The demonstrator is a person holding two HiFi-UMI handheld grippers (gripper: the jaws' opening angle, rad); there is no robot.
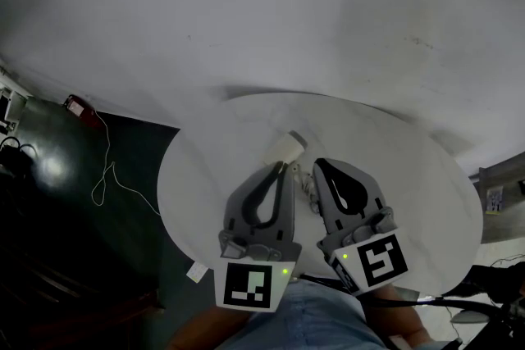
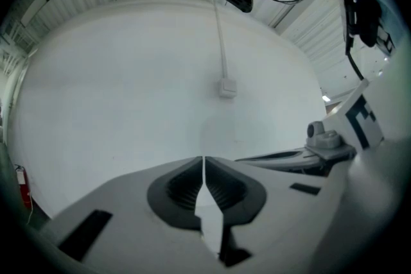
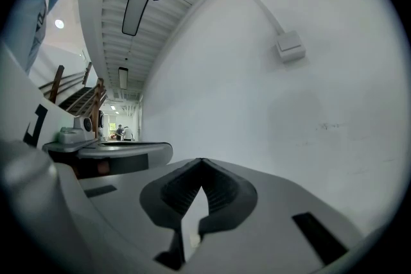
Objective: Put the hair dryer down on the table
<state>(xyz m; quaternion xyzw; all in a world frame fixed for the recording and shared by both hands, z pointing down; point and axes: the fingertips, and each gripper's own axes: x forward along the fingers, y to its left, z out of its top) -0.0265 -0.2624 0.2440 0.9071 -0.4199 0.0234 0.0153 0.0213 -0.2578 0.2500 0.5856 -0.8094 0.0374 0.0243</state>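
The dryer (image 1: 285, 150) seems to lie on the table (image 1: 205, 168), between and just beyond both tips, its long axis running far-left to near-right. The left tongs (image 1: 281, 170) and right tongs (image 1: 318, 166) are both closed and empty. The left tip looks nearer the barrel.

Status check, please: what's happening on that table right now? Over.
Left tool shut, empty. Right tool shut, empty. Hair dryer lying on table, free. Nothing in the way.
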